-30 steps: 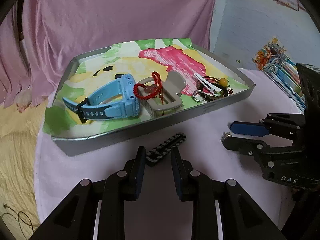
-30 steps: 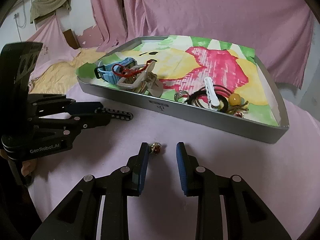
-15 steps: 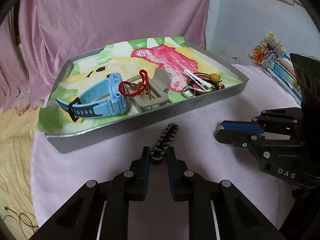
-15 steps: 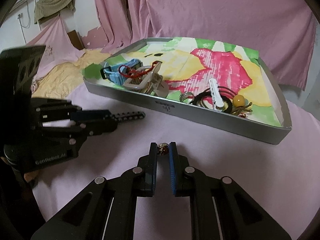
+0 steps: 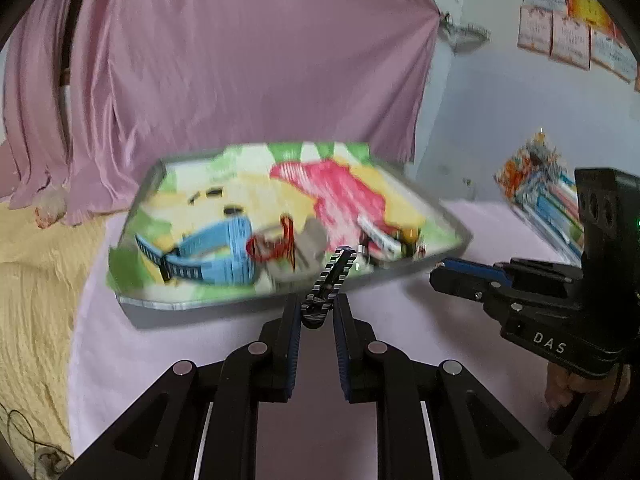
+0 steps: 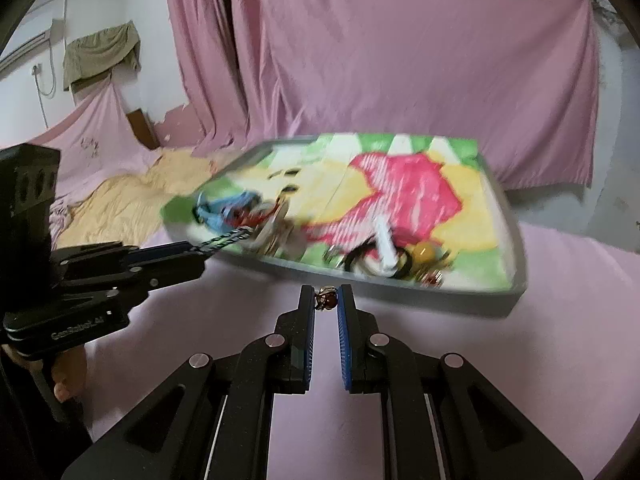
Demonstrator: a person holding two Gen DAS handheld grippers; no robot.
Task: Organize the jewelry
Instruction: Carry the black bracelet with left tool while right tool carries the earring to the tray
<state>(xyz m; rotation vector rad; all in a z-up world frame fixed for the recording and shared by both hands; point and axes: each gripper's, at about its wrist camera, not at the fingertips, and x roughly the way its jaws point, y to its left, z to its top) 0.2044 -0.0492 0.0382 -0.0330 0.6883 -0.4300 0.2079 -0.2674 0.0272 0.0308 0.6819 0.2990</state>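
Left fingers: my left gripper (image 5: pixel 317 312) is clamped on one end of the black-and-grey beaded bracelet strip (image 5: pixel 329 282); I see no gap between the pads and the strip.
Strip axis: it runs straight out ahead of the left fingers, nearly in line with them, its free end projecting over the near wall of the grey metal tray with the green, yellow and pink paper lining (image 5: pixel 192 307).
Right fingers: my right gripper (image 6: pixel 327 303) is pinched on the small gold trinket with a reddish bead (image 6: pixel 326 301), held right at the fingertips with only the trinket's width between them.
Trinket to tray: the tray's near wall (image 6: pixel 400 294) lies just ahead of the right fingertips, a little further than the strip's free end is from it.
Nearer hand: I judge the left one, since its strip already overhangs the wall, level with the light blue rubber watch (image 5: pixel 216 254) and the red cord loop (image 5: pixel 272 244) inside.
Coming move: likely forward over the wall, then release; the left needs only a short push along the strip's axis.
Caveat: the tray contents are motion-blurred, so exact landing spots are hard to pick.
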